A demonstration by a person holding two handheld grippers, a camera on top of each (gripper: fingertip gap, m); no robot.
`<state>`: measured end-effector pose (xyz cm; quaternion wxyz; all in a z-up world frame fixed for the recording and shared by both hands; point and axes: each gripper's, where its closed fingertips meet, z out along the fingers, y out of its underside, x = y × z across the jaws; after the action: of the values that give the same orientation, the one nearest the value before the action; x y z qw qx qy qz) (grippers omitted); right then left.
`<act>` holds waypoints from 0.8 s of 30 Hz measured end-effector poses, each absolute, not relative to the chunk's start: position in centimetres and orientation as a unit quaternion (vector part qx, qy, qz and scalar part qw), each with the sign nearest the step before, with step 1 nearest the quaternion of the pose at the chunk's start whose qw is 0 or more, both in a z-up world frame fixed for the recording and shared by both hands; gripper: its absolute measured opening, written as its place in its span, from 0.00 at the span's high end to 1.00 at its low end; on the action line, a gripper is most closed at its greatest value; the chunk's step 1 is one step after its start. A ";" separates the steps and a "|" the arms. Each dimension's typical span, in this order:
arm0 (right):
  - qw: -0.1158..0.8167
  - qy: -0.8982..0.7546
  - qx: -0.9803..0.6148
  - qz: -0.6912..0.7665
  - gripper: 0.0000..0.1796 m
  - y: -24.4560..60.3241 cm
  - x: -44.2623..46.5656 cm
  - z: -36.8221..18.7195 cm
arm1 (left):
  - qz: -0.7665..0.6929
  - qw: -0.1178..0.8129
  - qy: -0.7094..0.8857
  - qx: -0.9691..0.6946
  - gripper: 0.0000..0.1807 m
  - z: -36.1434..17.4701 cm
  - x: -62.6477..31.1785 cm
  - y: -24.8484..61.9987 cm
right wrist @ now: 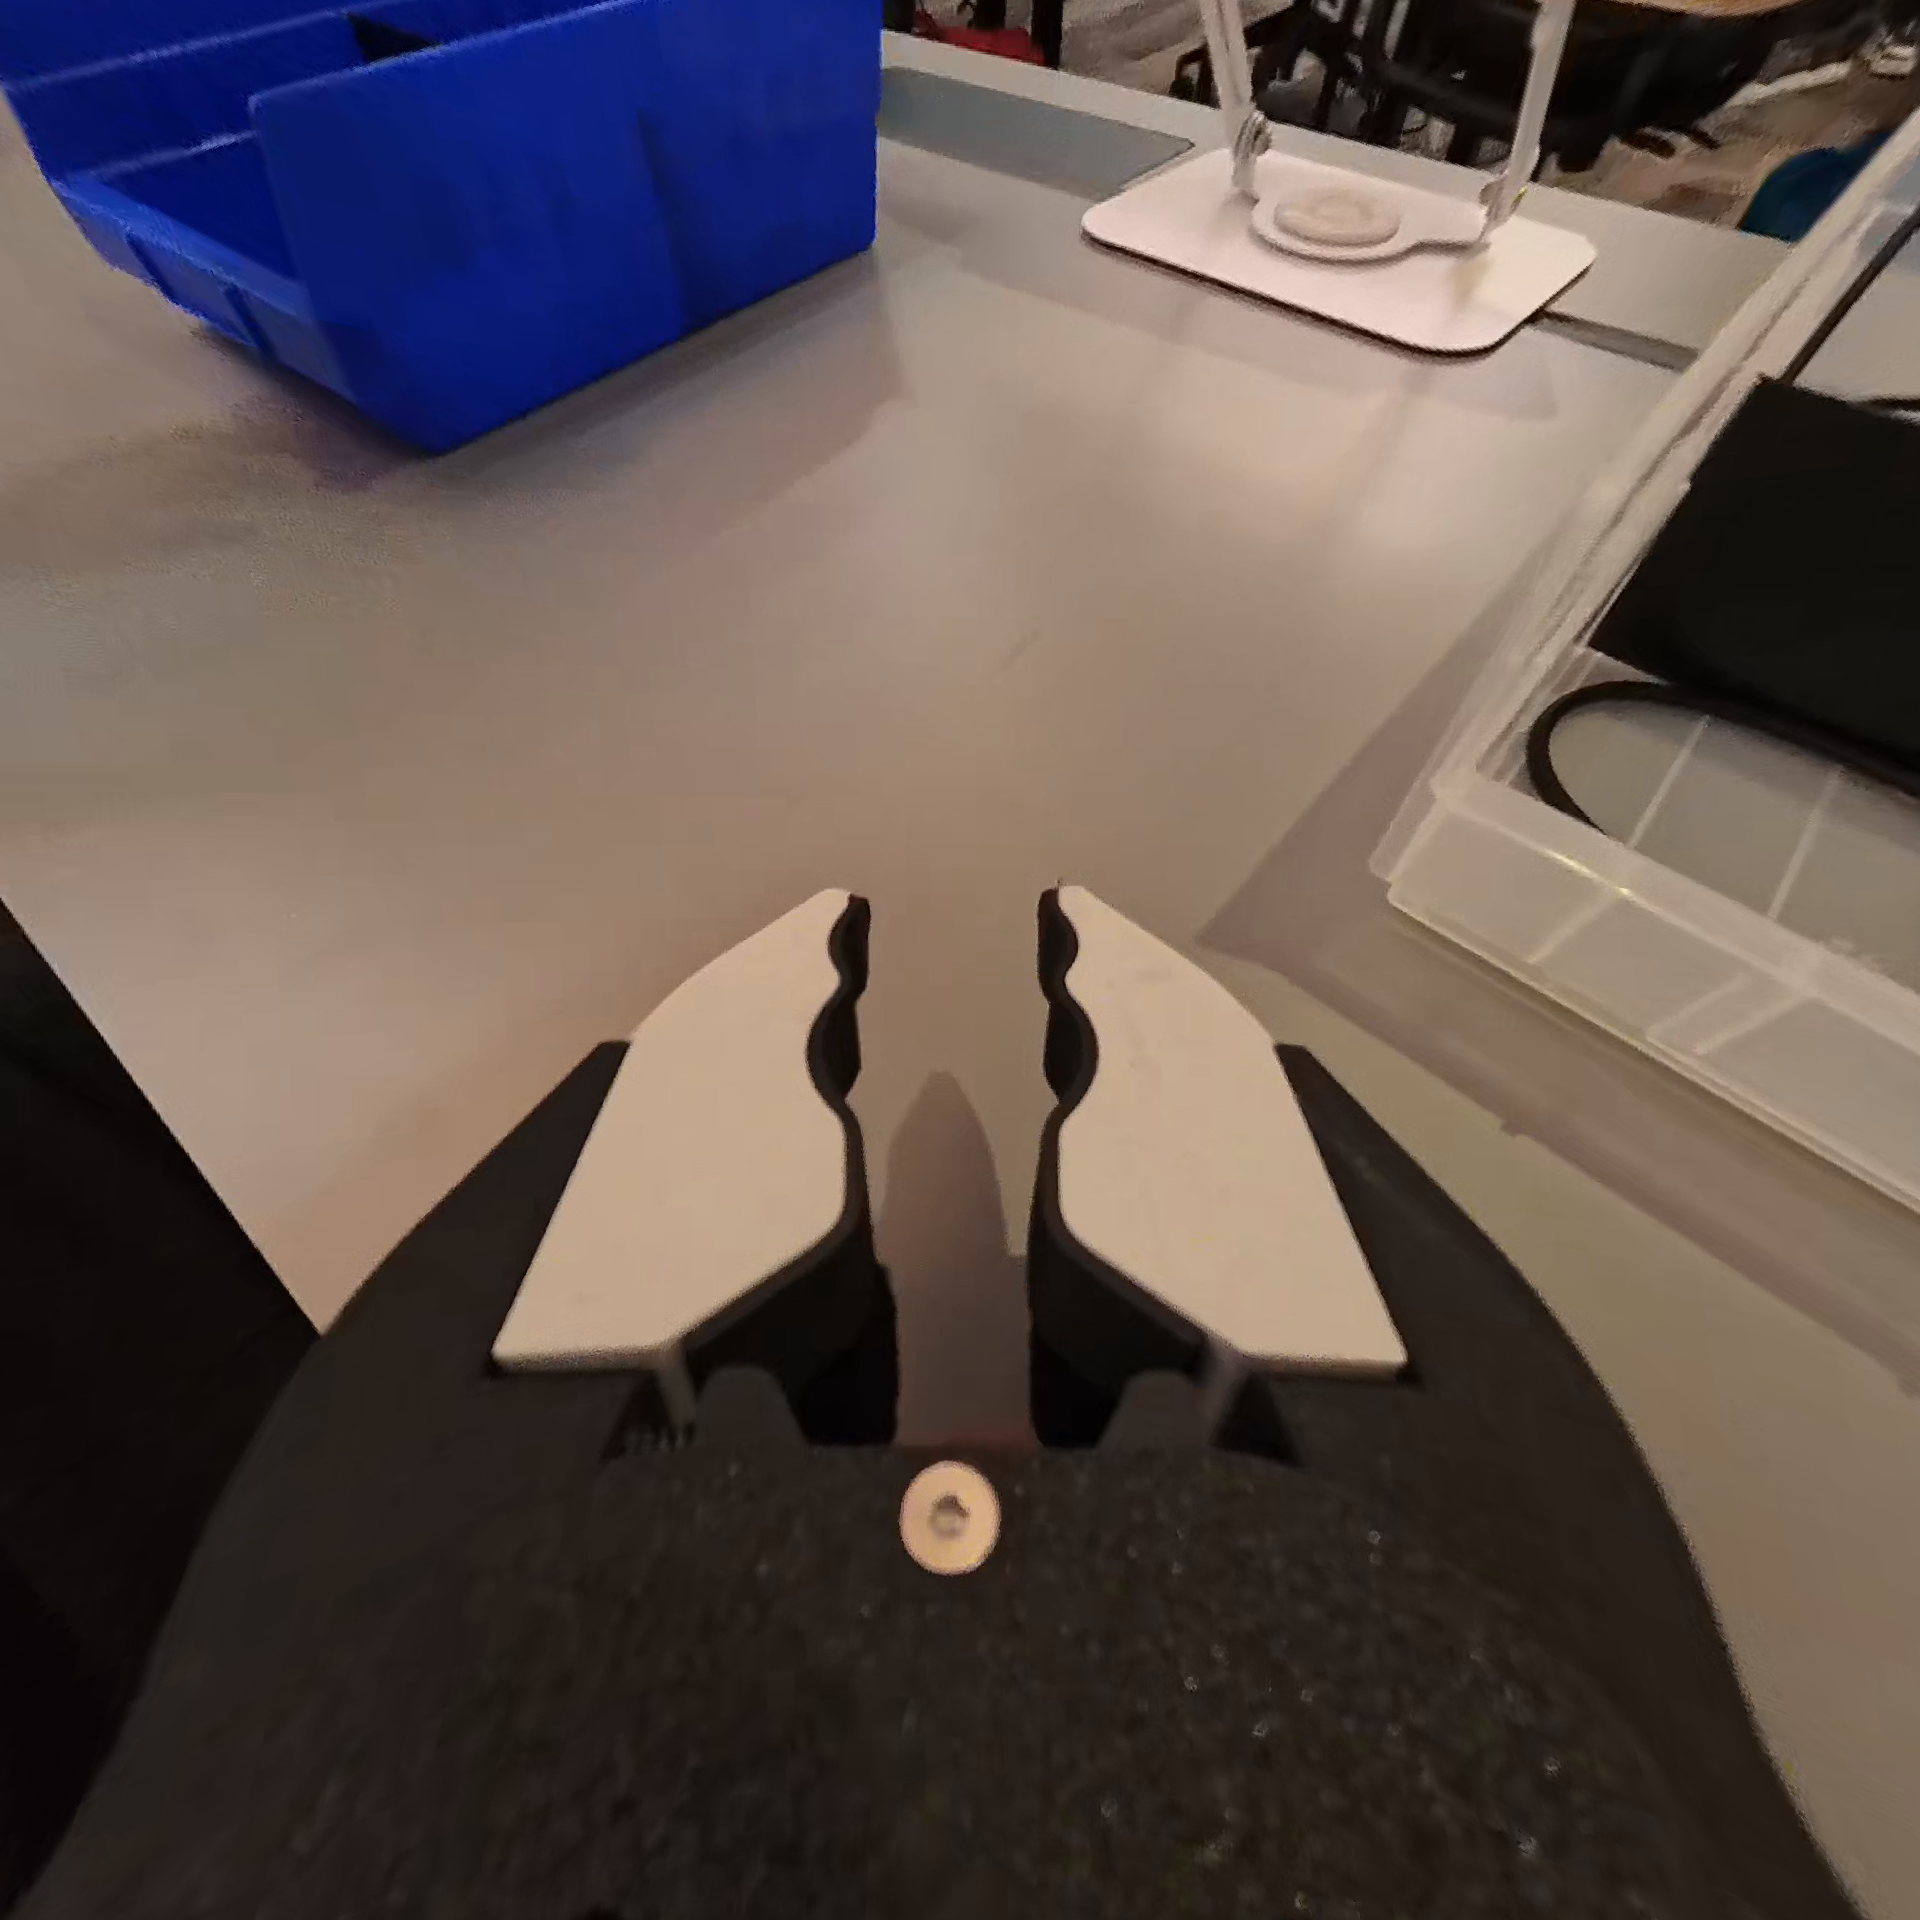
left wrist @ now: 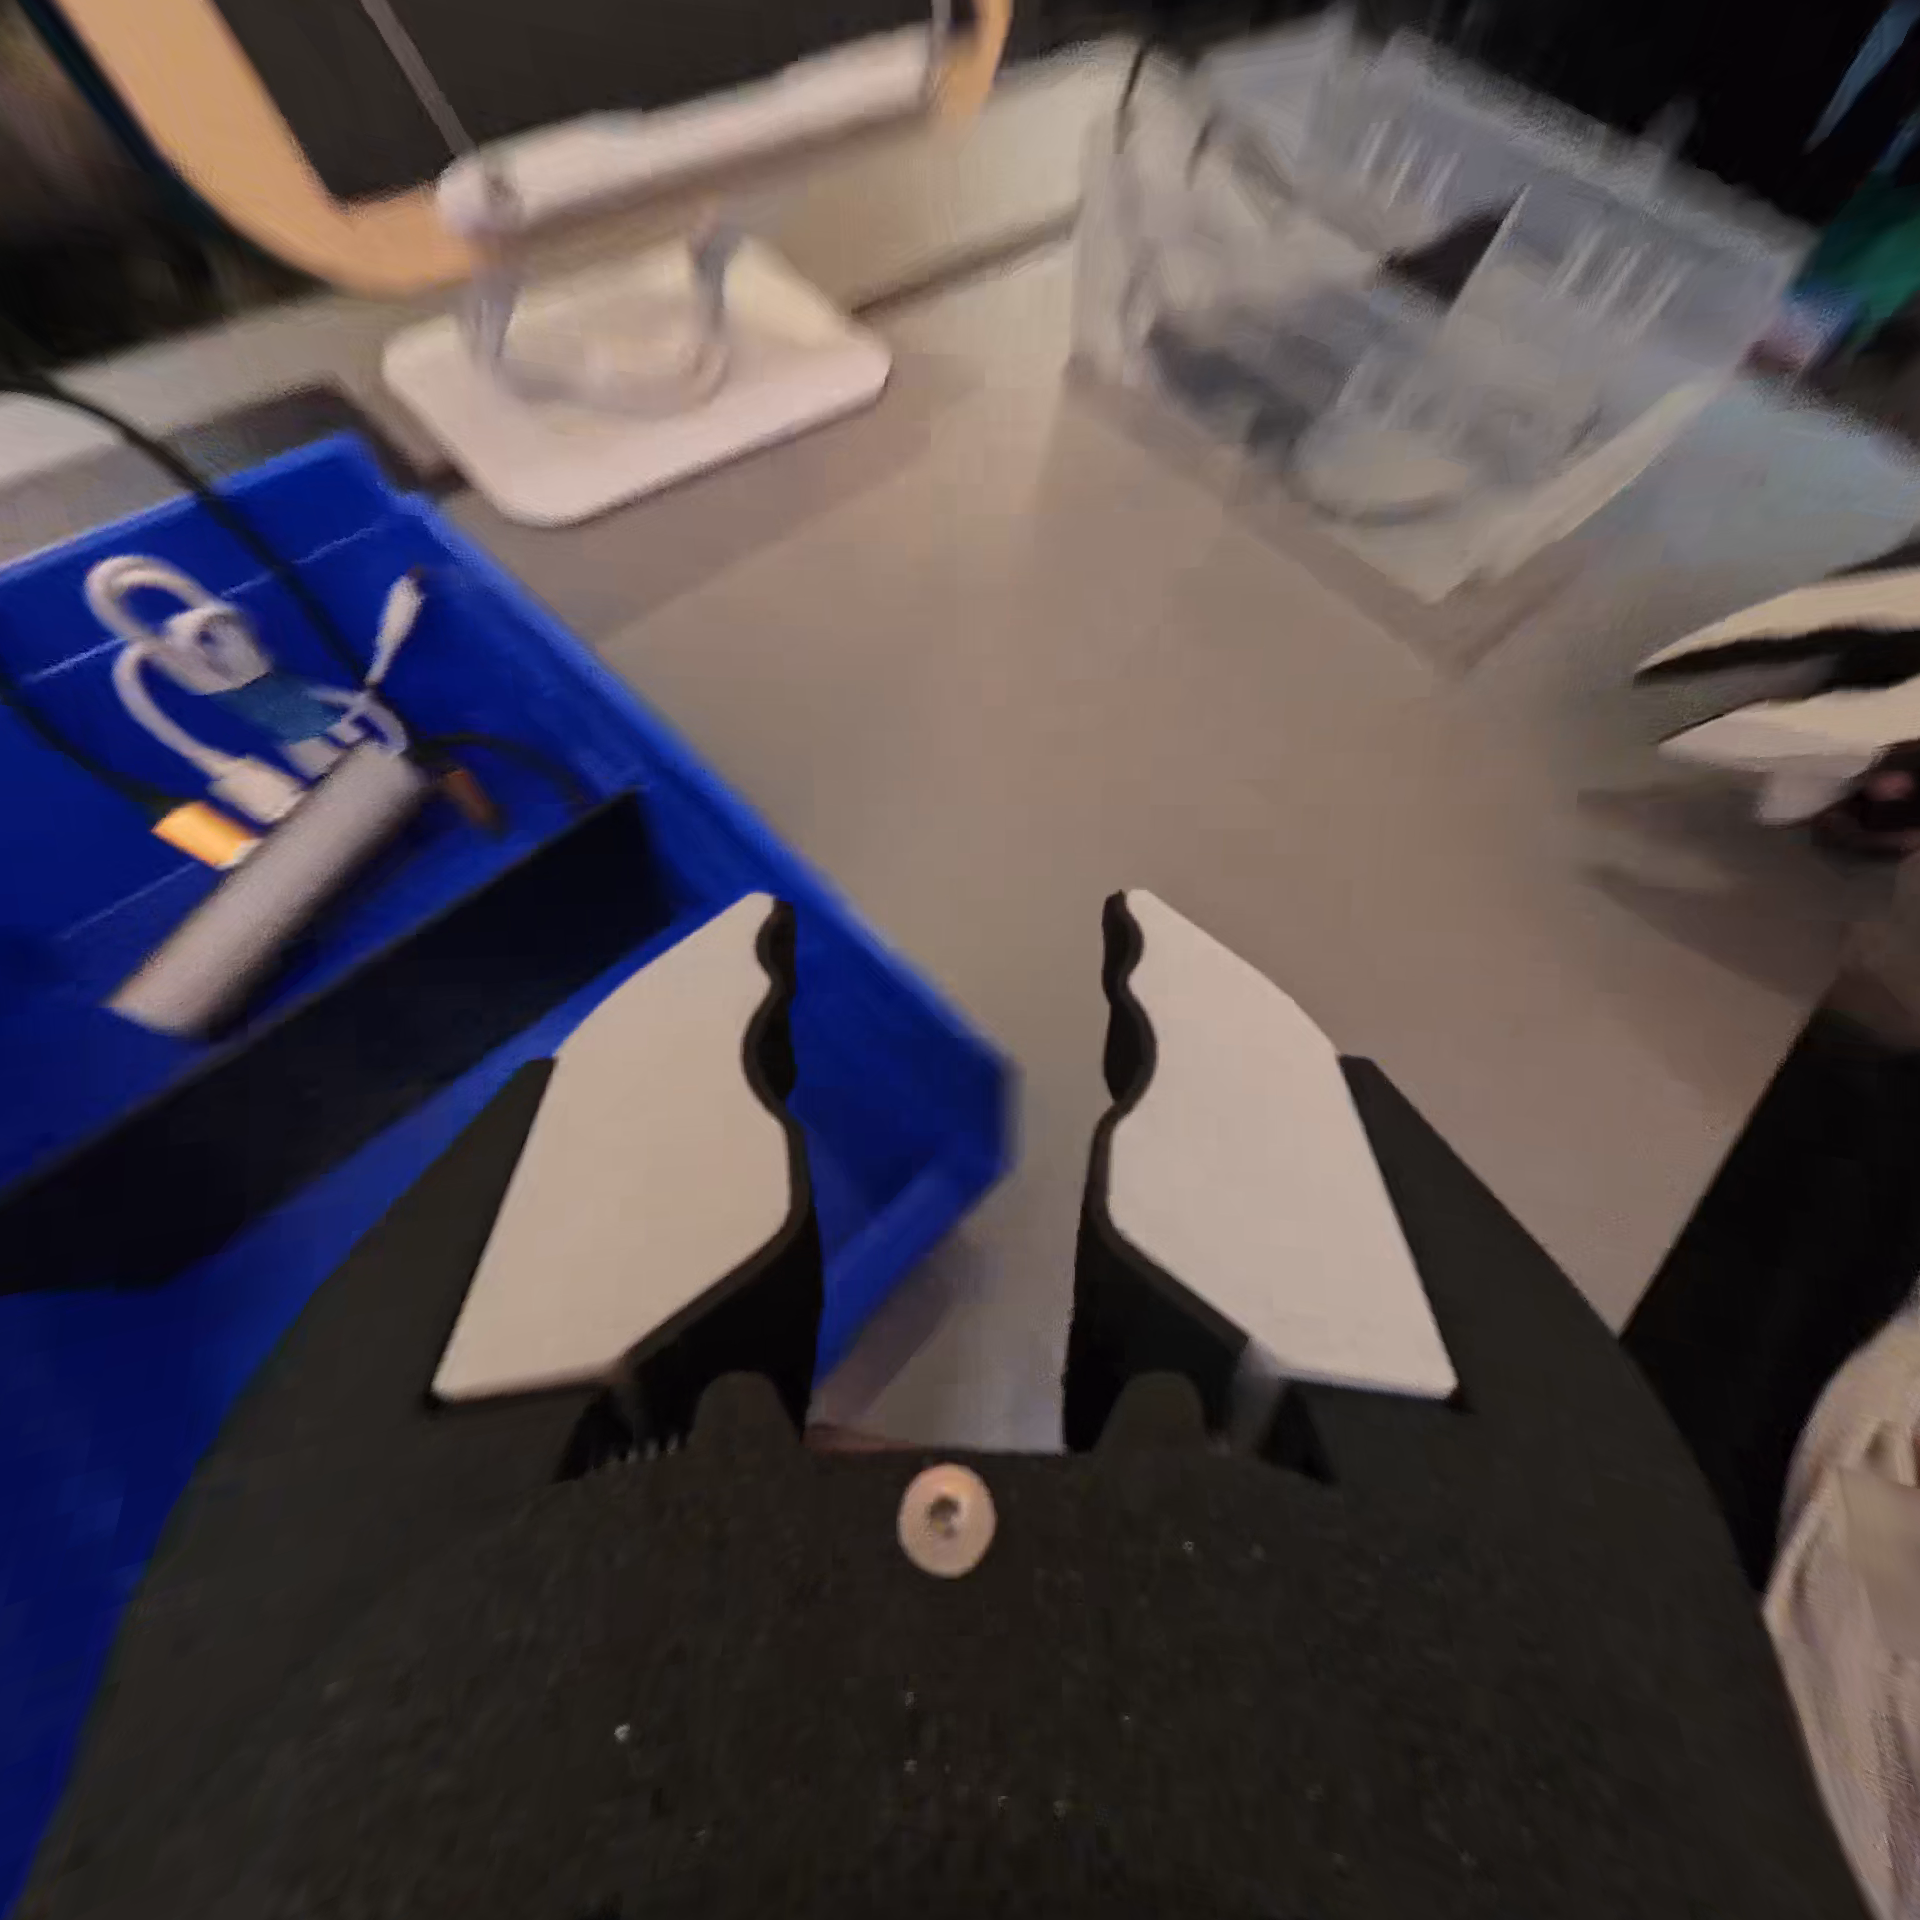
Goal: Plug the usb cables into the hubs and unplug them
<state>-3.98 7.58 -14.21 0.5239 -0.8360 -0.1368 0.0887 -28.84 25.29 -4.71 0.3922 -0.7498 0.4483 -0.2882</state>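
In the left wrist view a silver USB hub (left wrist: 272,902) lies in a blue bin (left wrist: 582,665) at the left, with a white cable (left wrist: 182,675) coiled behind it and a thin black cable (left wrist: 260,561) crossing over it. An orange-tipped plug (left wrist: 203,834) sits at the hub's side. My left gripper (left wrist: 948,914) is open and empty, above the bin's near right corner and the grey table. My right gripper (right wrist: 954,904) is open and empty over the bare table (right wrist: 727,644). The right gripper also shows at the right edge of the left wrist view (left wrist: 1787,707). The view is blurred.
A white stand with a flat base (right wrist: 1340,249) is at the back of the table. A clear plastic organiser box (right wrist: 1704,873) holding a black pouch and a black cable is at the right. The blue bin (right wrist: 540,208) stands at the back left in the right wrist view.
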 end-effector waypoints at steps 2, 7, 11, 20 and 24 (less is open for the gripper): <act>0.526 -0.153 -0.832 0.086 0.83 7.4 -4.4 -14.2 | -0.207 0.329 0.484 -0.784 0.67 -5.5 -30.4 31.2; 0.523 -0.158 -0.832 0.097 0.83 7.1 -4.5 -14.3 | -0.094 0.180 0.516 -0.832 0.66 -11.3 -32.9 43.8; 0.523 -0.147 -0.833 0.105 0.83 6.9 -4.0 -14.3 | -0.062 0.104 0.524 -0.843 0.67 -15.6 -33.5 47.4; 0.520 -0.140 -0.834 0.119 0.83 6.6 -3.9 -14.3 | 0.007 0.122 0.542 -0.832 0.81 -17.3 -33.7 47.4; 0.524 -0.147 -0.830 0.125 0.83 6.6 -4.5 -14.0 | 0.082 0.247 0.559 -0.787 0.90 -11.6 -33.9 47.5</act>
<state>-4.52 6.56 -14.04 0.5241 -0.8295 -0.1469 0.1249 -33.88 47.49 -11.65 0.2472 -0.7875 0.5587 0.0816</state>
